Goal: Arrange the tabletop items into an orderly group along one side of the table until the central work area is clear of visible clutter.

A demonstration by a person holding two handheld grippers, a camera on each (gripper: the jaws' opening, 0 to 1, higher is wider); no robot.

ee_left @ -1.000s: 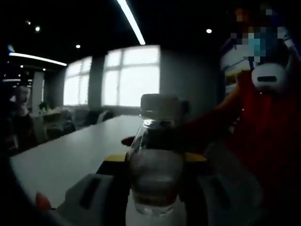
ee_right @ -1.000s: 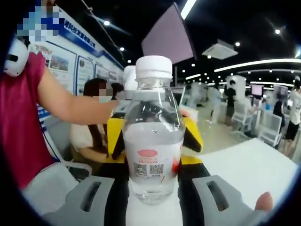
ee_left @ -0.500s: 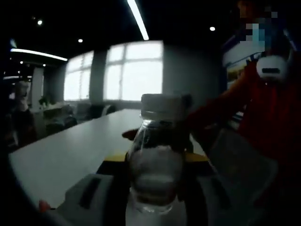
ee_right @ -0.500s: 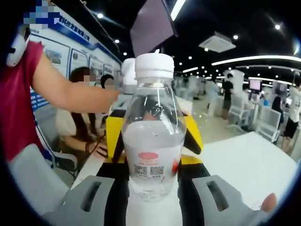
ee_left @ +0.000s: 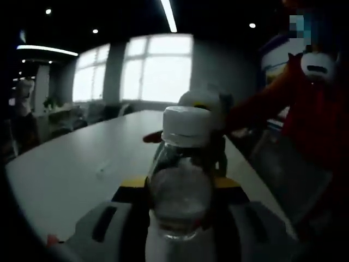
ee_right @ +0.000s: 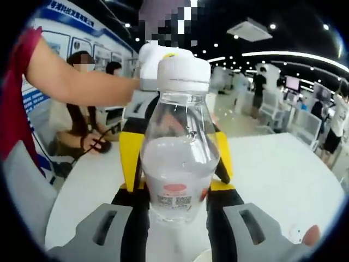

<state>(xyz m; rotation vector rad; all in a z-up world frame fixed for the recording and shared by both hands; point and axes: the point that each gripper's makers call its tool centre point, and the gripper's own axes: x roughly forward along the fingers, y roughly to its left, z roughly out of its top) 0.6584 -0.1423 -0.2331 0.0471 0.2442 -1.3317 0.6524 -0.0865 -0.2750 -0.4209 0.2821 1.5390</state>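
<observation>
Both claws, left and right, pinch one bottle.
The clear plastic, white-capped water bottle stands upright above the white desk.

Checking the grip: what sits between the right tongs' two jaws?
A clear water bottle with a white cap, upright between the right tongs, seen in the right gripper view.

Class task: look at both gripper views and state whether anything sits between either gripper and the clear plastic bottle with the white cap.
Nothing visible does. The clear plastic bottle with the white cap stands directly between the jaws of the right gripper and of the left gripper, above the white table.
</observation>
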